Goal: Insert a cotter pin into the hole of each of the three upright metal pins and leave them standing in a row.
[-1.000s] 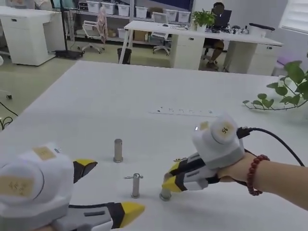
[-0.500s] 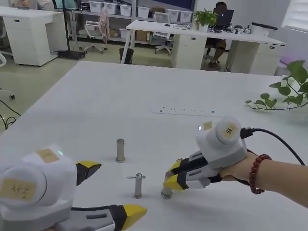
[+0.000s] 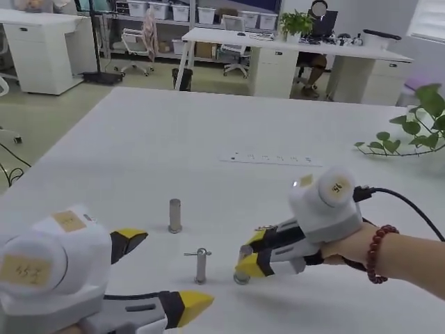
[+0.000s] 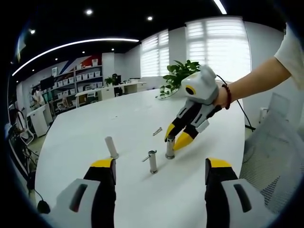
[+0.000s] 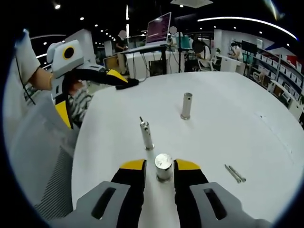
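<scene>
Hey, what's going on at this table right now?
A person works two handheld grippers over a table with three upright metal pins. The right gripper straddles the nearest pin, though I cannot tell if it clamps it. The middle pin already has a cotter pin through it; the far pin is bare. A loose cotter pin lies by the right gripper. The left gripper hovers open.

right gripper (image 3: 248,254) round tag (image 3: 337,188): digits, maybe 56 | left gripper (image 3: 175,268) tan tag (image 3: 24,270): illegible

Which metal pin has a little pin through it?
The middle pin: a cotter pin crosses its top. The far pin and the third pin, at the right gripper, show none.
</scene>
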A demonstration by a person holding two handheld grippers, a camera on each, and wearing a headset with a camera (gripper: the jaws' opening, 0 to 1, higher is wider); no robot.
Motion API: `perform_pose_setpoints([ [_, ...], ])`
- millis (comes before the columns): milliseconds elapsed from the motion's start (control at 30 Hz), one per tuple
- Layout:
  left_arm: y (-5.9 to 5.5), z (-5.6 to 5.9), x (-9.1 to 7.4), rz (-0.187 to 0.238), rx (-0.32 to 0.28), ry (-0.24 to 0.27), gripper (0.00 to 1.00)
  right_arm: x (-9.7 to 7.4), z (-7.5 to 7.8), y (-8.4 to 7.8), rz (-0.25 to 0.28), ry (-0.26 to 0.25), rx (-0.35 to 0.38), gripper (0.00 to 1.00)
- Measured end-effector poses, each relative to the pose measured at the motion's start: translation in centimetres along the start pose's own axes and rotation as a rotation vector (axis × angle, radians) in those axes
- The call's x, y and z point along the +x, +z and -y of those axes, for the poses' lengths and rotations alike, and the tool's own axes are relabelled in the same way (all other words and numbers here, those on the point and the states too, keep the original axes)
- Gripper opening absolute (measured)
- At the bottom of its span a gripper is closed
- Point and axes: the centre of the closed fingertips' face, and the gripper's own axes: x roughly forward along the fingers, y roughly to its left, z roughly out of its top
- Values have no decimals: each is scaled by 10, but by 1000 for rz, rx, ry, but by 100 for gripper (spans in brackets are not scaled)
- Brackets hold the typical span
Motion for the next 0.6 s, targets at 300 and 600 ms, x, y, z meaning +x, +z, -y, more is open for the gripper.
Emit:
perform_pose_setpoints([
  [300, 2, 6, 3, 8, -8, -12, 74, -24, 4, 9, 32, -3, 32, 31],
  [600, 4, 9, 3, 16, -2, -15, 75, -44, 21, 5, 23, -44, 55, 31],
])
